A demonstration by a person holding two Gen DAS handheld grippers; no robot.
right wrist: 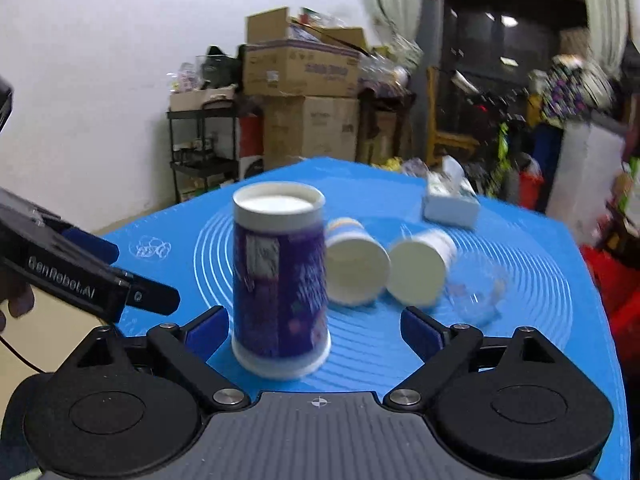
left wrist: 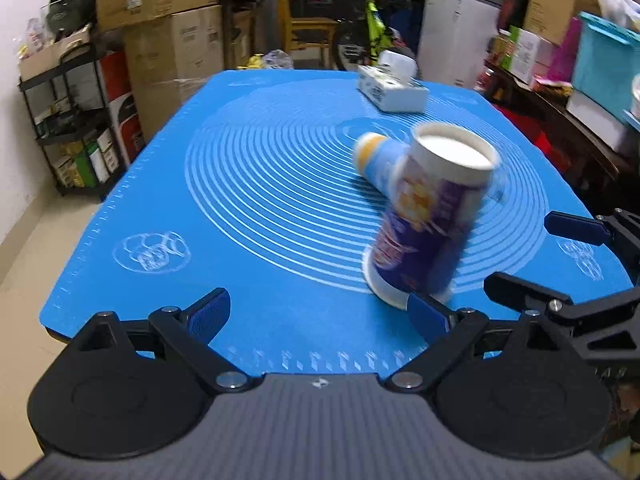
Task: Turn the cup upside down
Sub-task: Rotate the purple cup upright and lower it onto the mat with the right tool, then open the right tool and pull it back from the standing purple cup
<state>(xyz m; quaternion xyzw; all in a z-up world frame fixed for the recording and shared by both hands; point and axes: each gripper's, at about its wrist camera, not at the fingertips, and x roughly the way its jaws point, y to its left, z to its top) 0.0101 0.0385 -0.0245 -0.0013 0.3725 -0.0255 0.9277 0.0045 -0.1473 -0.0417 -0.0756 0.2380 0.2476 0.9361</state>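
A tall purple paper cup [right wrist: 280, 280] stands upside down on the blue mat [right wrist: 520, 264], wide rim down and white base up. It also shows in the left wrist view [left wrist: 428, 216], blurred. My right gripper [right wrist: 316, 330] is open, and the cup stands between its fingers, nearer the left one, untouched. My left gripper [left wrist: 320, 314] is open and empty, with the cup just beyond its right finger [left wrist: 428, 316]. Two white and blue paper cups [right wrist: 356, 264] [right wrist: 420, 268] lie on their sides behind the purple cup.
A white tissue box [left wrist: 392, 88] sits at the mat's far right, also in the right wrist view [right wrist: 450, 200]. A clear plastic cup [right wrist: 480, 292] lies right of the paper cups. Cardboard boxes [right wrist: 304, 68] and a black shelf [right wrist: 200, 152] stand beyond the table.
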